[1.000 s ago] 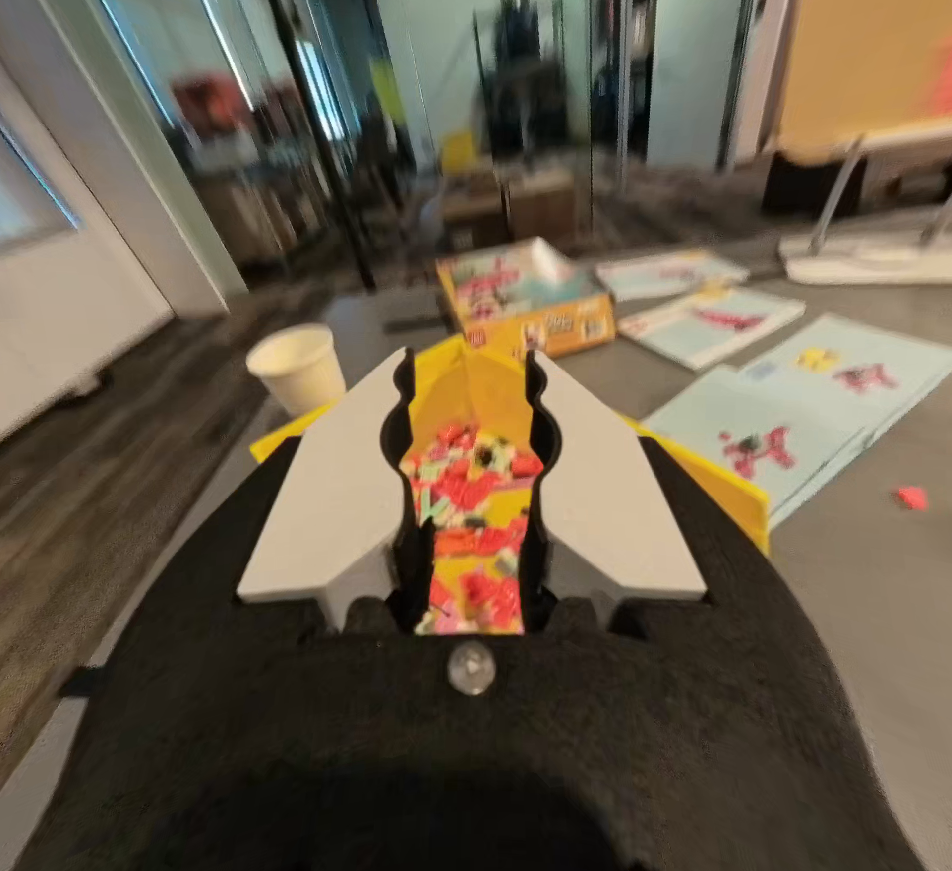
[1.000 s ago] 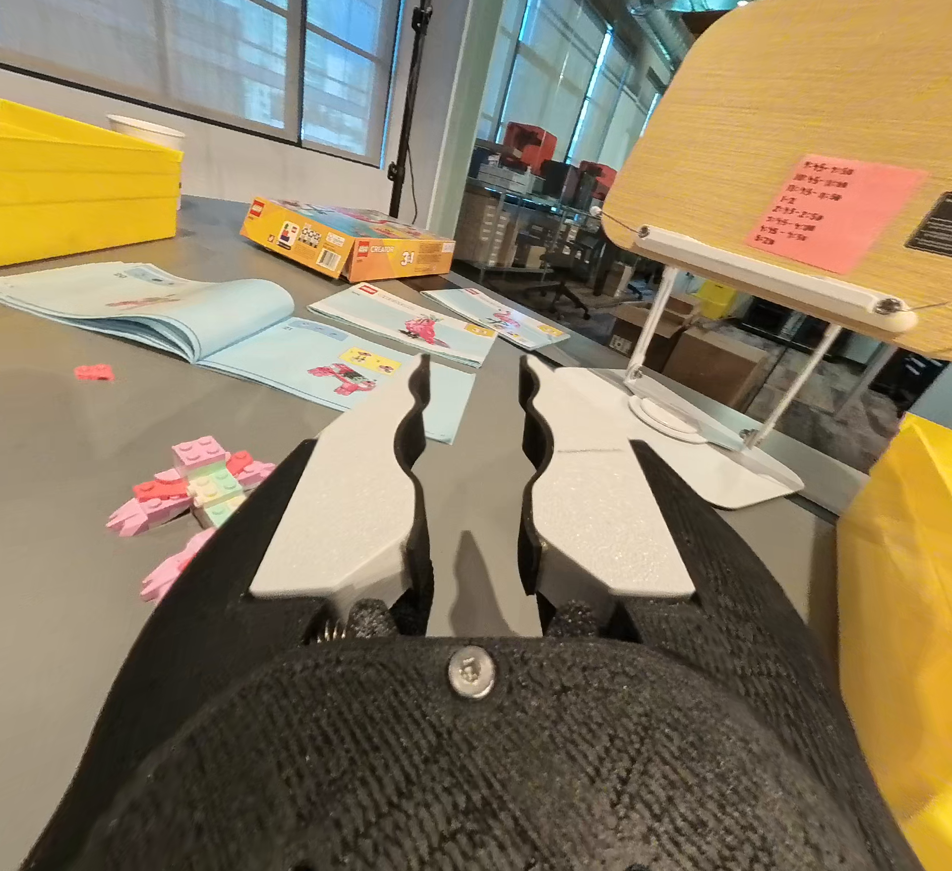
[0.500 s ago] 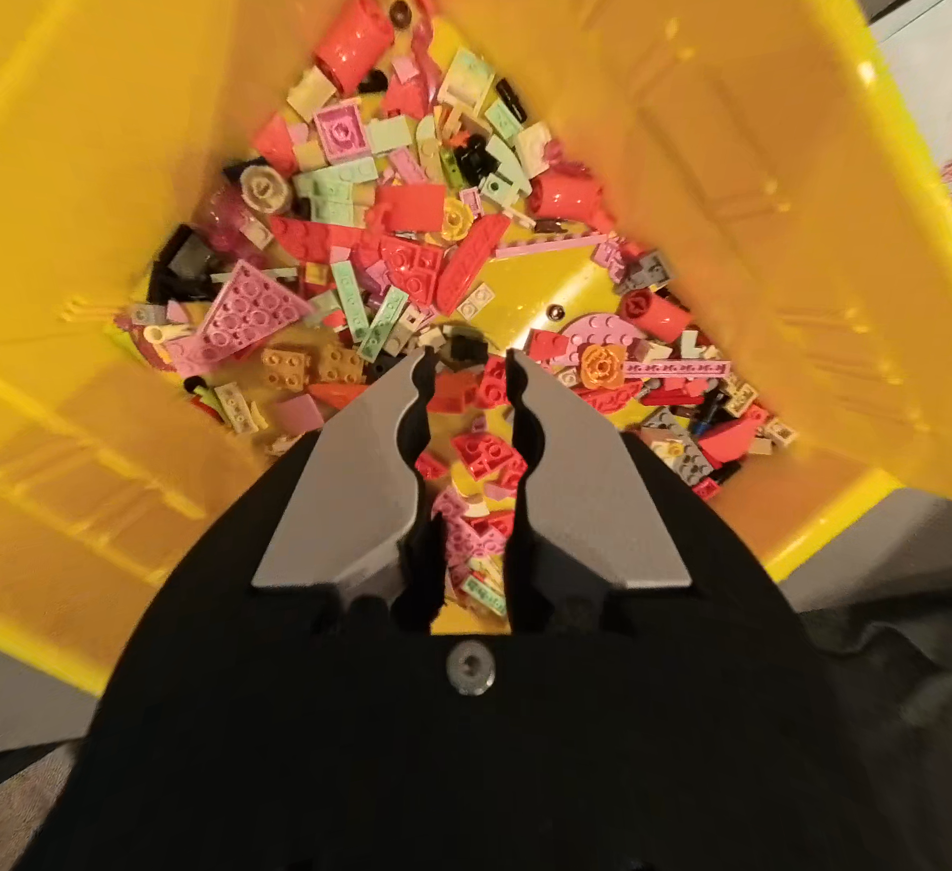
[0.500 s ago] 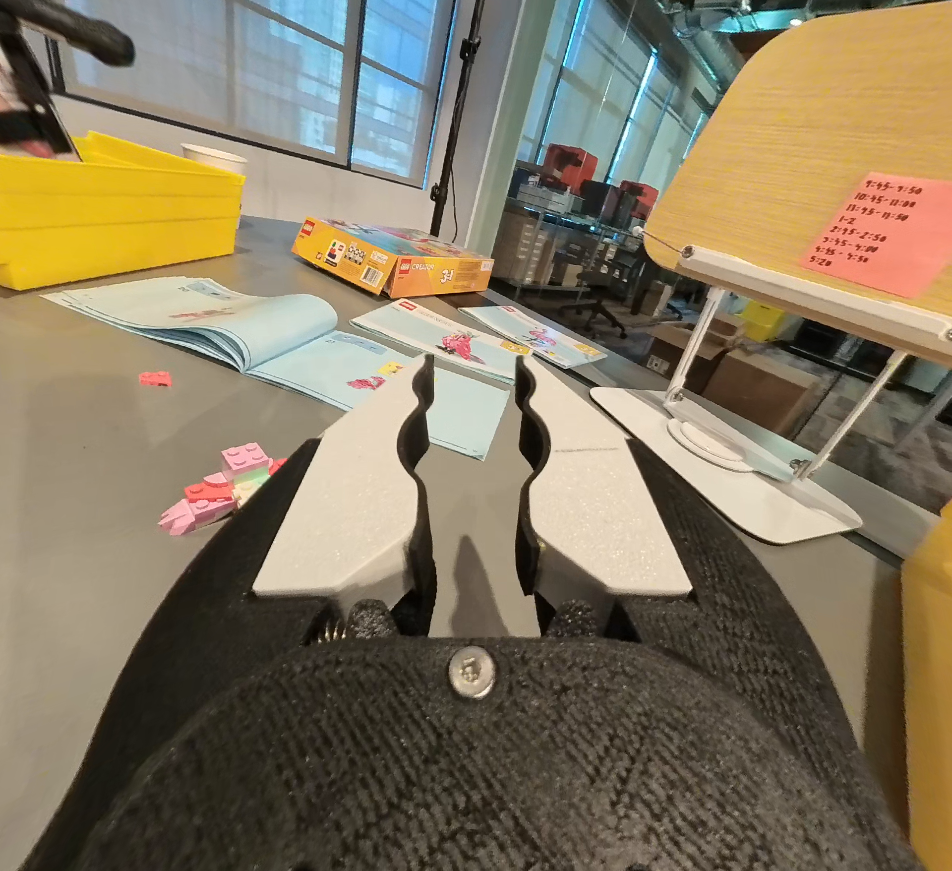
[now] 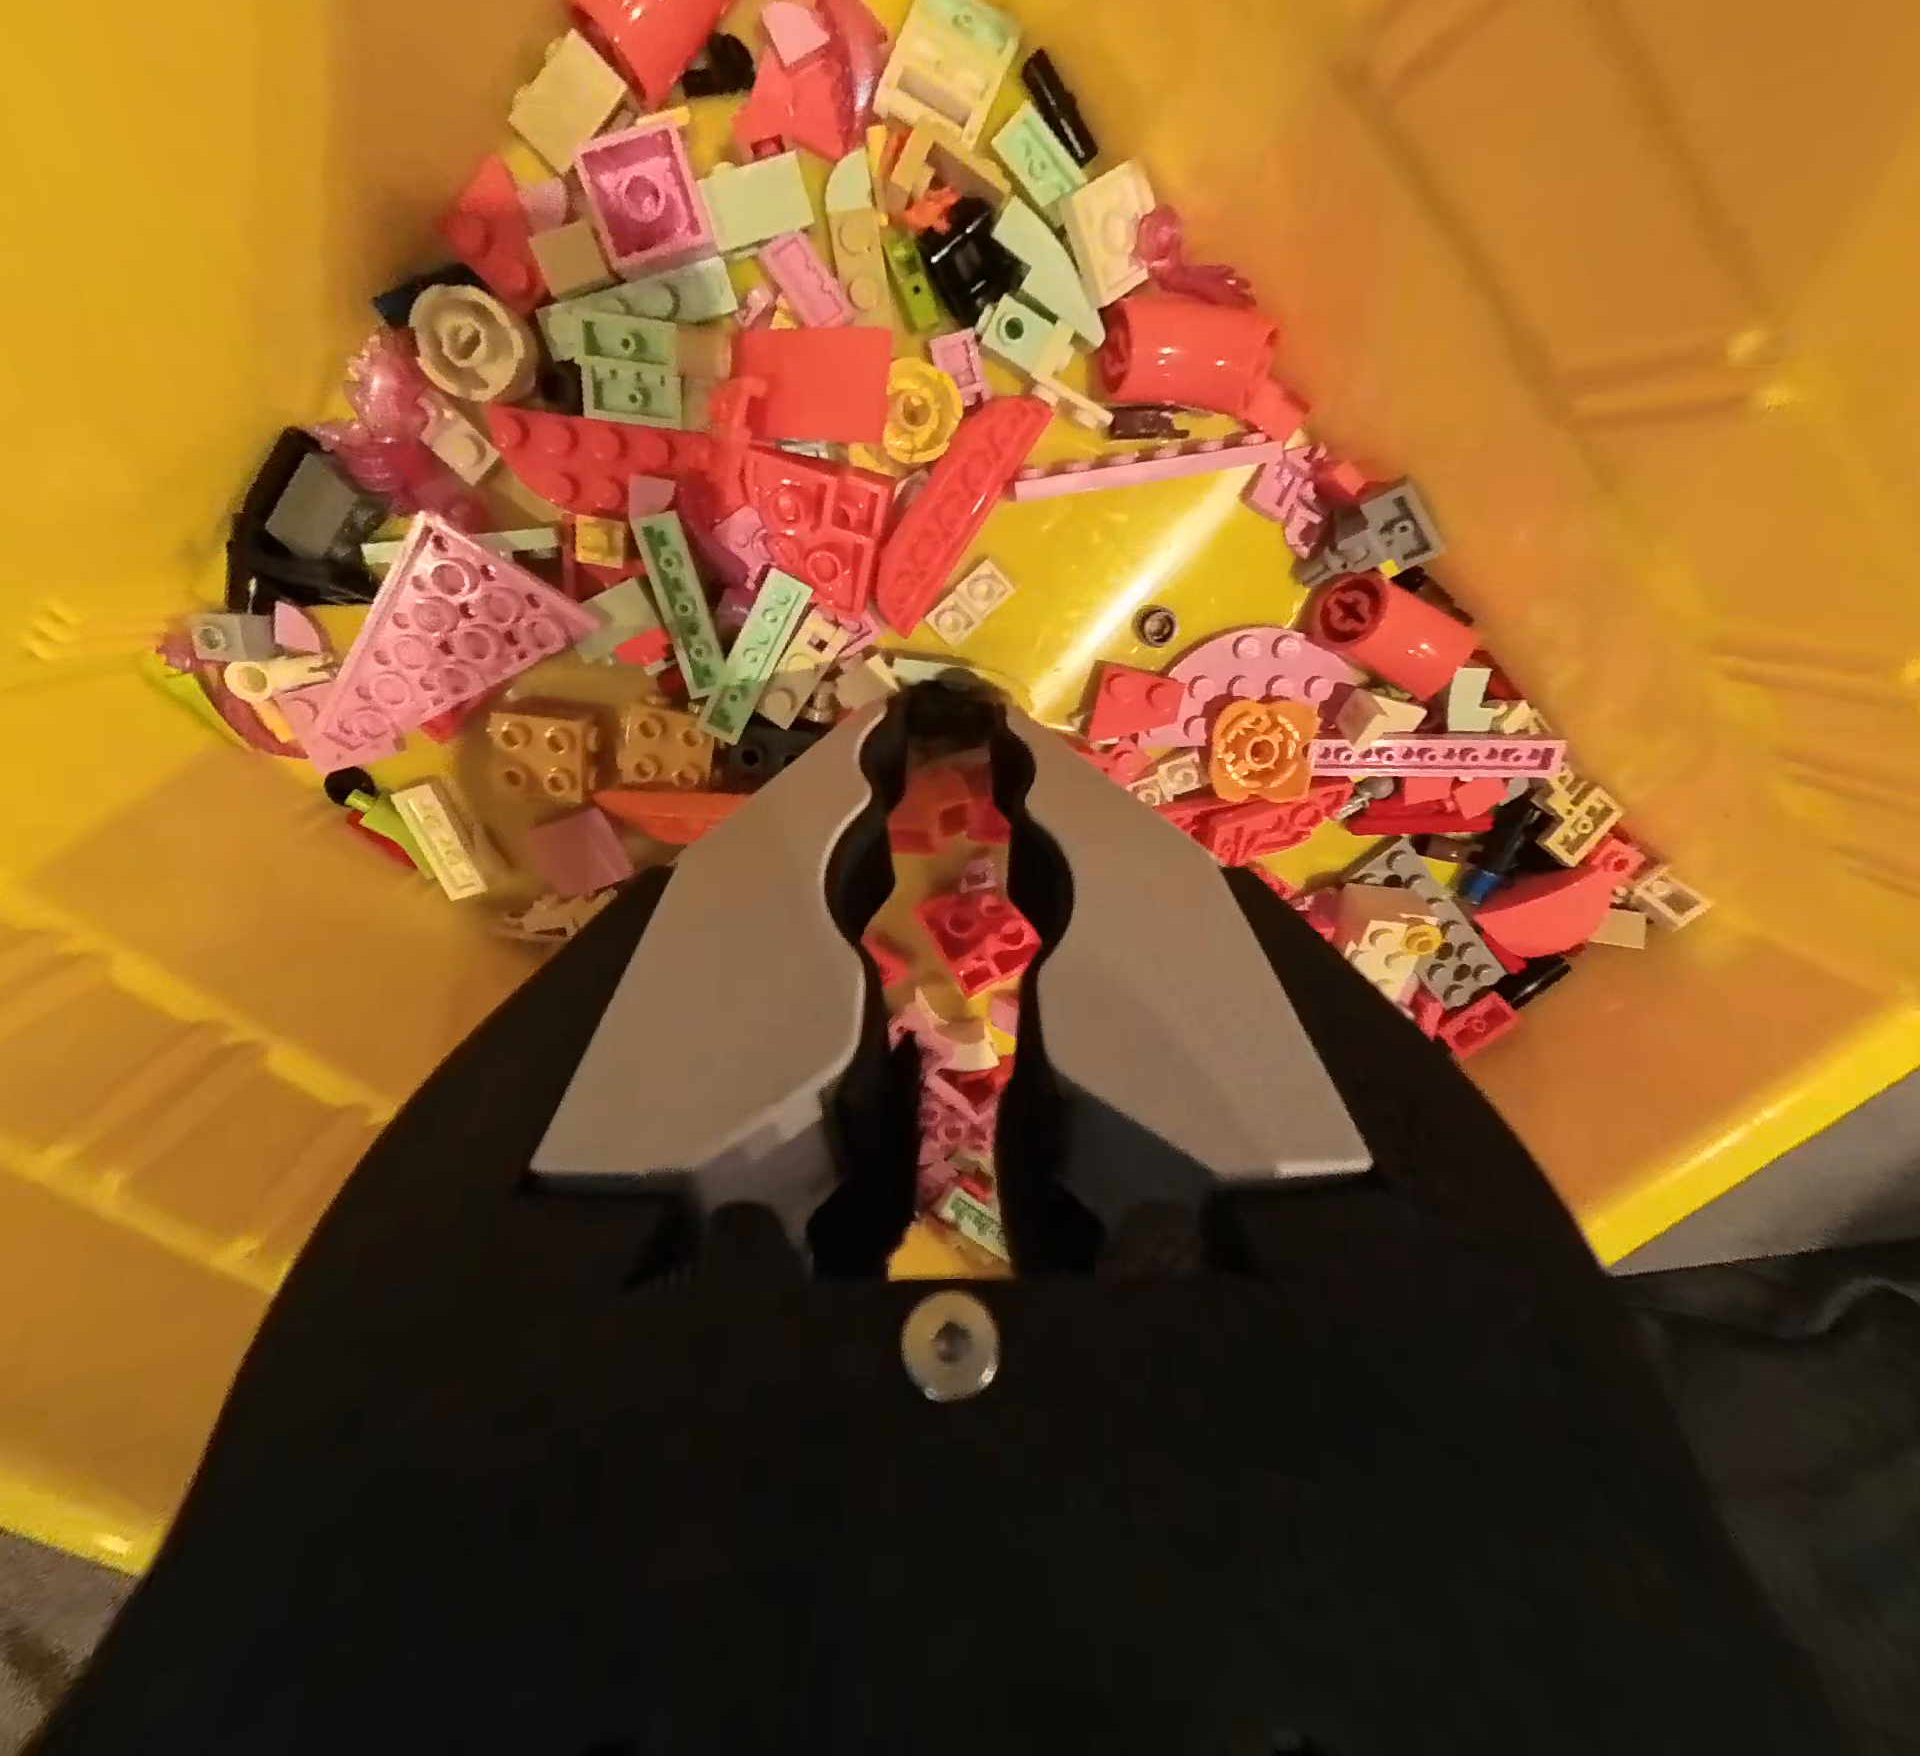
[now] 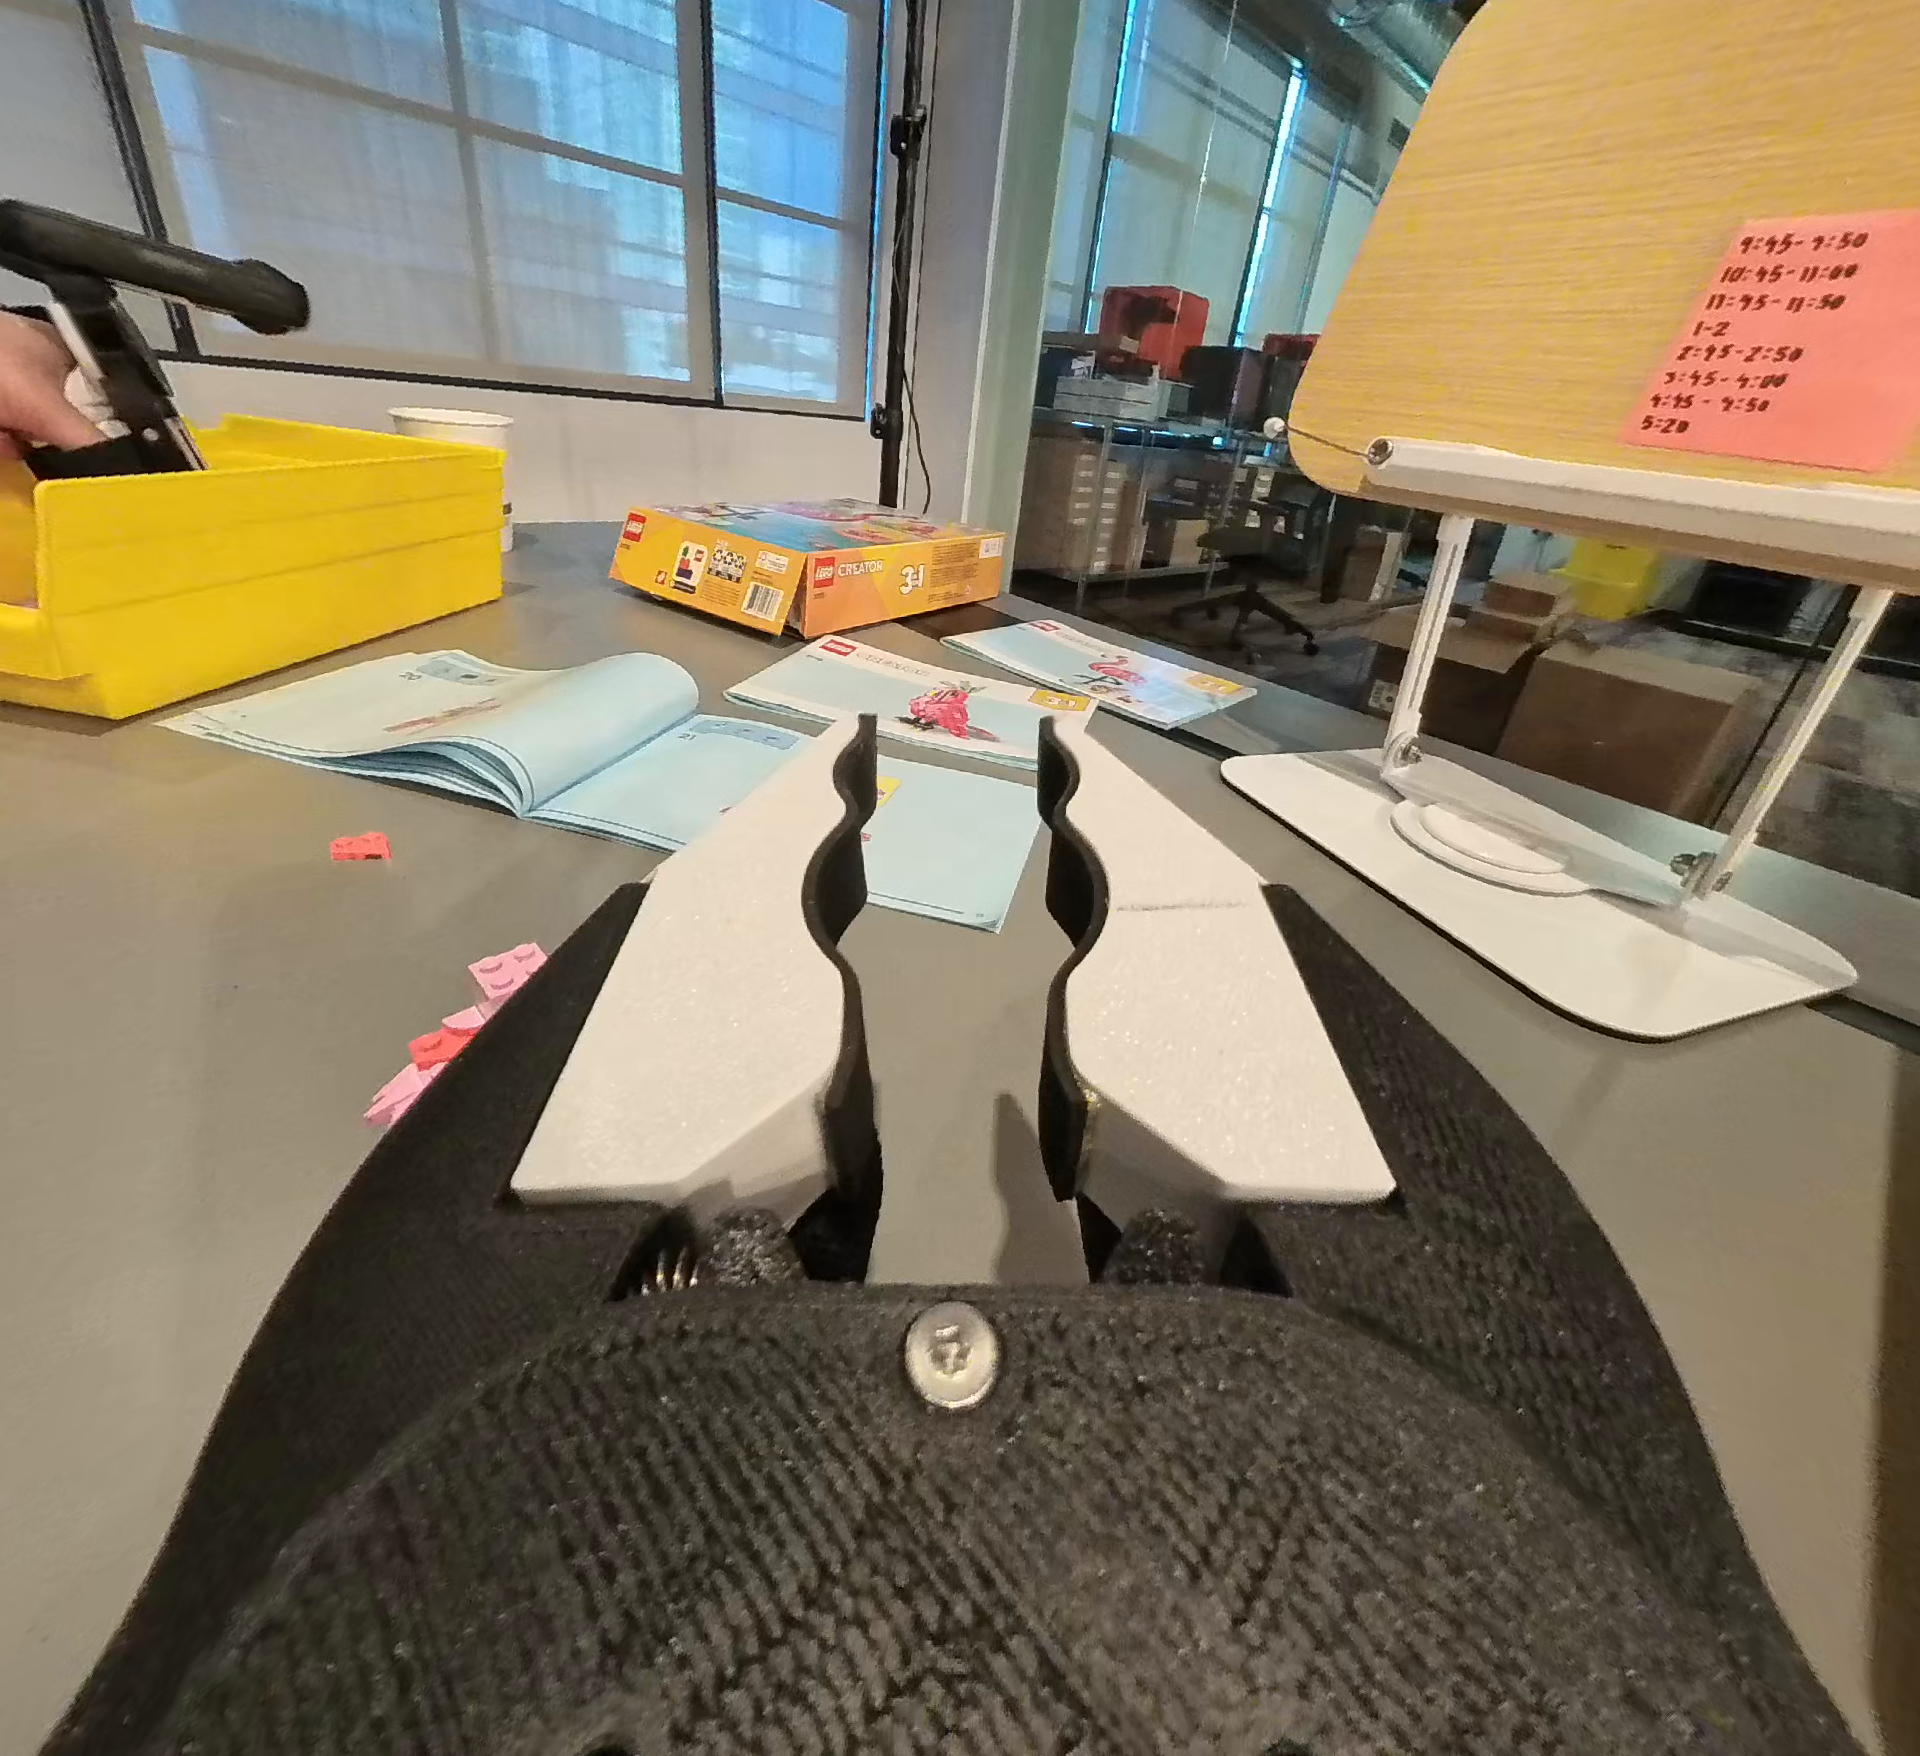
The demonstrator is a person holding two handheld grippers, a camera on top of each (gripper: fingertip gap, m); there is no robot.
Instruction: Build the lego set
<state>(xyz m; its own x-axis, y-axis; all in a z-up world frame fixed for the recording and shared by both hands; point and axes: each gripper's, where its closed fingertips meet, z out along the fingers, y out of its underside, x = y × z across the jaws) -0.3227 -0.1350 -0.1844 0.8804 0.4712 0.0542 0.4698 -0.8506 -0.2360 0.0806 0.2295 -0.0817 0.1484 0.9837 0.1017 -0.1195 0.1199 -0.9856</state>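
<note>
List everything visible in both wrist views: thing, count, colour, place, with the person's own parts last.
yellow bin: one, yellow, table's far left
loose lego pieces: many, mostly coral, pink, mint, inside the bin
paper cup: one, white, behind the bin
lego box: one, orange, far centre
instruction booklets: three, pale blue, mid-table, one open
partial lego build: one, pink and coral, beside the right claw
stray brick: one, red, on table
book stand: one, wood and white, right
table: one, grey
hand: one, over the bin
left claw: tips closed on a dark piece
right claw: open, empty
</note>
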